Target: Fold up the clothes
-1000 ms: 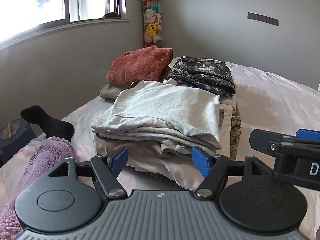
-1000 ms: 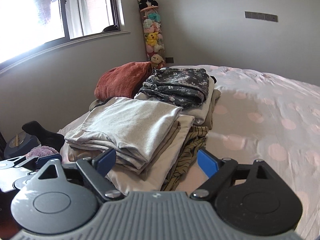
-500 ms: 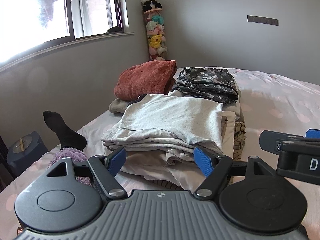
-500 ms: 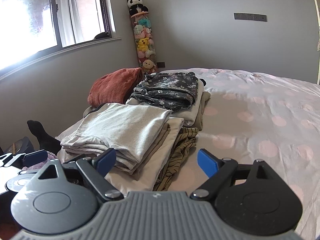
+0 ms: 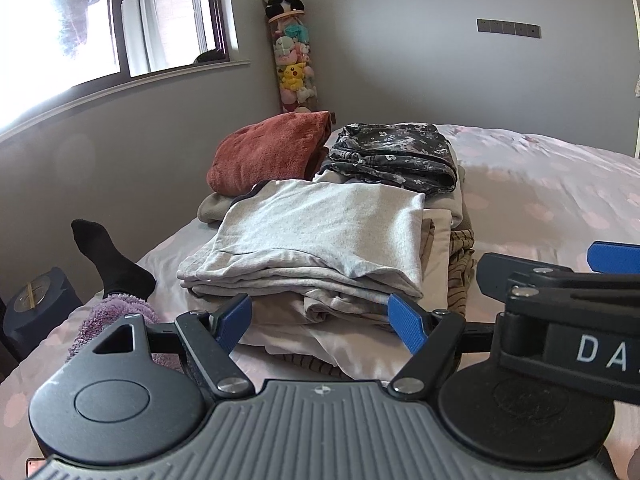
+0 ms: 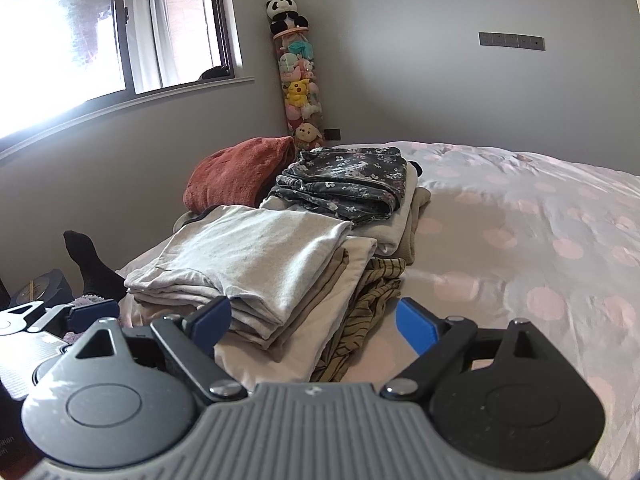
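A folded light grey shirt (image 5: 320,232) tops the near stack of folded clothes on the bed. Behind it, a dark floral garment (image 5: 392,152) lies on a second stack, with a rust-red fleece (image 5: 268,152) to its left. My left gripper (image 5: 320,318) hovers open just in front of the near stack, holding nothing. My right gripper (image 6: 314,320) is open too, level with the stack's right corner, where an olive striped garment (image 6: 376,300) sticks out from below. Neither gripper touches the cloth.
The bed cover (image 6: 520,240), pale with pink dots, stretches to the right. A person's black-socked foot (image 5: 104,256) and a purple fuzzy fabric (image 5: 112,316) sit at the bed's left edge. A tube of plush toys (image 5: 292,60) stands in the corner by the window.
The black-socked foot has turned more upright and less of the purple fabric shows. Both grippers stay open and roughly in place.
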Tool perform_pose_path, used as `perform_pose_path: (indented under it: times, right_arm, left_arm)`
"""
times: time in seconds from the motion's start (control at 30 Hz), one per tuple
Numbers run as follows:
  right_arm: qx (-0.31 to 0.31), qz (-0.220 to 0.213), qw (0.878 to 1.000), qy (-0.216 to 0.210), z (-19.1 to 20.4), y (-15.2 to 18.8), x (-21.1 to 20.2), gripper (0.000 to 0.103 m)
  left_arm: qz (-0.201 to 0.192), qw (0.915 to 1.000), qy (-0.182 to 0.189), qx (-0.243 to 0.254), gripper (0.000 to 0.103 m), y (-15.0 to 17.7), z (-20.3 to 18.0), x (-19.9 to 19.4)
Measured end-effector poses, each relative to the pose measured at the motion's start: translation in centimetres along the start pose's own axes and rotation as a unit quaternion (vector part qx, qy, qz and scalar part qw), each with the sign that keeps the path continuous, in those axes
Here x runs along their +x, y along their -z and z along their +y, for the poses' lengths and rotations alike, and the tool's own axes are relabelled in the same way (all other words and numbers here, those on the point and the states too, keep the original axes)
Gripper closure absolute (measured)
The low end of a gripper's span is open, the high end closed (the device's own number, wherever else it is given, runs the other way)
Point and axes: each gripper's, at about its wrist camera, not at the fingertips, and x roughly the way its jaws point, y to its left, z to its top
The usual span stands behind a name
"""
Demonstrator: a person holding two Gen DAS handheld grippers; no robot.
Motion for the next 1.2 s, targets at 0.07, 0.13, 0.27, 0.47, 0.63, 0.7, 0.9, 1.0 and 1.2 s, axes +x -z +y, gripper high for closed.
perform_pose_path:
  times: [0.07,0.13,0.27,0.47,0.63,0.7,0.9,1.0,1.2]
  right_arm:
    - [0.000,0.000,1.000,-0.001,0.03,-0.02,0.07,0.012]
    - [0.001,0.000,1.000,-0.003,-0.01,-0.02,0.12,0.012]
    - [0.002,0.002,1.000,-0.003,-0.07,-0.03,0.14,0.012]
    - [-0.006,0.003,1.000,-0.004,0.02,0.13,-0.03,0.012]
    - [-0.004,0.008,1.000,-0.004,-0.12,0.17,0.11,0.012]
    - [-0.004,0.009,1.000,-0.003,-0.17,0.21,0.18,0.012]
    - [-0.001,0.013,1.000,-0.003,-0.27,0.33,0.28,0.011]
    - [0.000,0.013,1.000,-0.004,-0.27,0.36,0.27,0.010]
    - [0.002,0.014,1.000,-0.004,-0.29,0.40,0.26,0.010]
  left_arm:
    - [0.003,1.0000,0.003,-0.001,0.029,0.03,-0.05,0.03]
    - [0.005,1.0000,0.004,-0.001,0.029,0.04,-0.07,0.04]
    - [0.007,1.0000,0.002,0.003,0.029,0.04,-0.18,0.03]
    - [0.015,0.9999,0.002,0.004,0.029,0.17,-0.22,0.19]
    - [0.019,0.9998,0.003,0.007,0.029,0.22,-0.39,0.25]
    - [0.021,0.9998,0.003,0.008,0.029,0.26,-0.46,0.29]
    - [0.024,0.9997,0.003,0.010,0.029,0.32,-0.55,0.37]
    - [0.024,0.9996,0.003,0.010,0.029,0.32,-0.54,0.33]
    - [0.025,0.9996,0.004,0.012,0.029,0.31,-0.55,0.28]
